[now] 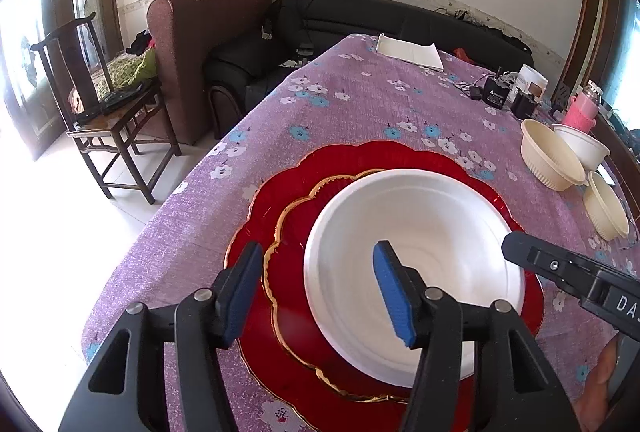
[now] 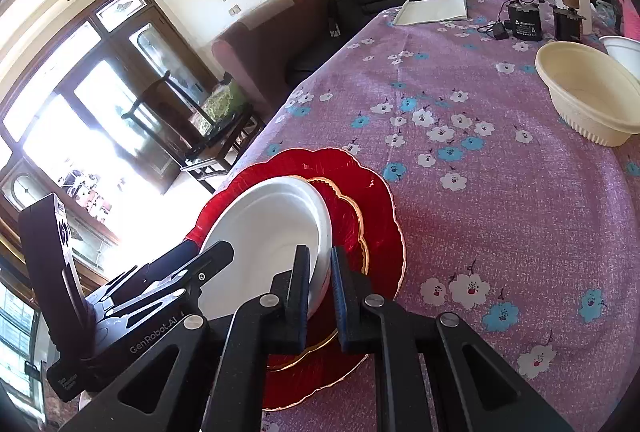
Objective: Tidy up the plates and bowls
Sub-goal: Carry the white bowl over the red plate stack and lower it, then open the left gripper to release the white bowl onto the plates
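While the right gripper [image 2: 320,280] pinches the white bowl's [image 1: 416,264] rim, the left gripper [image 1: 316,288] stands open astride it, atop red plates [image 1: 288,208] near the table's [image 1: 360,100] corner.

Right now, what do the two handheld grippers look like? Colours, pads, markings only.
Both are matte black plastic with silver pivot pins. The left gripper has blue ribbed pads on its two fingers; its body reads "GenRobot.AI" in the right wrist view. The right gripper has the same build, with dark blue pads; in the left wrist view its side shows white letters "DA", cut off. No cables or sleeves visible.
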Available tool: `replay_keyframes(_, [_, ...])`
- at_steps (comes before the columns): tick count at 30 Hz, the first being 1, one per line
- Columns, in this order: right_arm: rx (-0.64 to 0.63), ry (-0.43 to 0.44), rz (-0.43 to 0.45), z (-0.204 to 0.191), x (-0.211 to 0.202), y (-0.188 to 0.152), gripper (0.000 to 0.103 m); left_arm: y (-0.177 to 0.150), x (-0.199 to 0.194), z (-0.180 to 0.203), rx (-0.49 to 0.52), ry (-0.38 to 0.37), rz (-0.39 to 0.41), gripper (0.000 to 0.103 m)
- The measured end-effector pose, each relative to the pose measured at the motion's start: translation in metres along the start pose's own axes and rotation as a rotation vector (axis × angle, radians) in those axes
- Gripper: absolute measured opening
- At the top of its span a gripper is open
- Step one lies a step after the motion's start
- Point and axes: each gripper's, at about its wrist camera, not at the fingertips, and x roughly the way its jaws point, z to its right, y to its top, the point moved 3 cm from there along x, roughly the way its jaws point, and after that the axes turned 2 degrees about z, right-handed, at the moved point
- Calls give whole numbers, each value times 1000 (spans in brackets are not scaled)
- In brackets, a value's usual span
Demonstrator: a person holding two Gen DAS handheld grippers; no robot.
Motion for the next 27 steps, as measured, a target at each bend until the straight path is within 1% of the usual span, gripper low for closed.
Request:
replay_keyframes(7, [7,6,23,2,-11,2,13,1,-9,-3,-7,14,17,60])
replay_keyframes(15, [43,15,60,13,-32,2,13,6,-30,4,9,16,60,60])
replay_keyframes(22, [89,15,88,29,-50,1,13,10,-49,22,43,-1,98,61])
replay_keyframes(27, [134,10,98,48,-59,2,13,8,-55,46,88,-34,103,61])
